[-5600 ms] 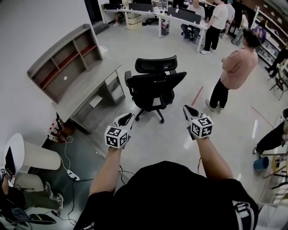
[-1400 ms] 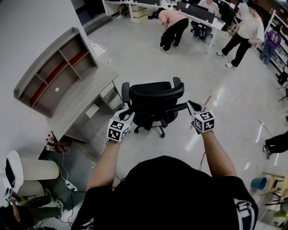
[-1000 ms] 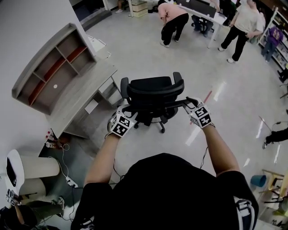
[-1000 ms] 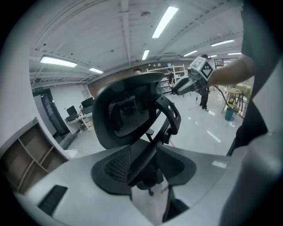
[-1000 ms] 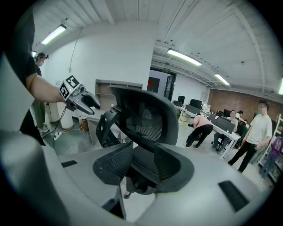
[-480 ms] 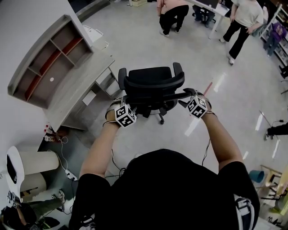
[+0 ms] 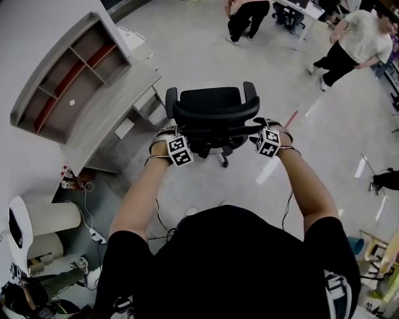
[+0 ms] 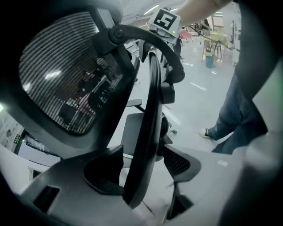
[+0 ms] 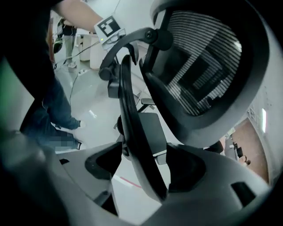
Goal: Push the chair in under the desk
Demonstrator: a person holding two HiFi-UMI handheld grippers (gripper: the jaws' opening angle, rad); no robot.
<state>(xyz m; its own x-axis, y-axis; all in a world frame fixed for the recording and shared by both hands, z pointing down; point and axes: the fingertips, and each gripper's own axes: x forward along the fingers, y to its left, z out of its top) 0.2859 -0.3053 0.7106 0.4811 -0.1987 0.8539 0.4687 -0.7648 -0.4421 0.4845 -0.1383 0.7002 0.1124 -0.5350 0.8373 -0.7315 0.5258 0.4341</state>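
The black mesh office chair (image 7: 212, 109) stands on the floor right of the grey desk (image 7: 106, 128), its back toward me. My left gripper (image 7: 171, 133) is at the back's left edge and my right gripper (image 7: 257, 125) at its right edge. In the left gripper view the curved black frame bar (image 8: 148, 128) runs between the jaws of the left gripper (image 8: 142, 170), which are opening, with a gap on the right side. In the right gripper view the same kind of bar (image 9: 135, 132) passes between the opening jaws of the right gripper (image 9: 142, 164), beside the mesh backrest (image 9: 208, 66).
A grey shelf unit (image 7: 59, 78) sits on the desk against the wall. Cables and a power strip (image 7: 95, 235) lie on the floor at the left near a white round stand (image 7: 43, 218). People stand at the far right (image 7: 355, 43) and far back (image 7: 246, 12).
Both grippers have moved forward and closed in on the two sides of the chair back. Their jaws now straddle its frame bars. The chair sits slightly nearer the desk.
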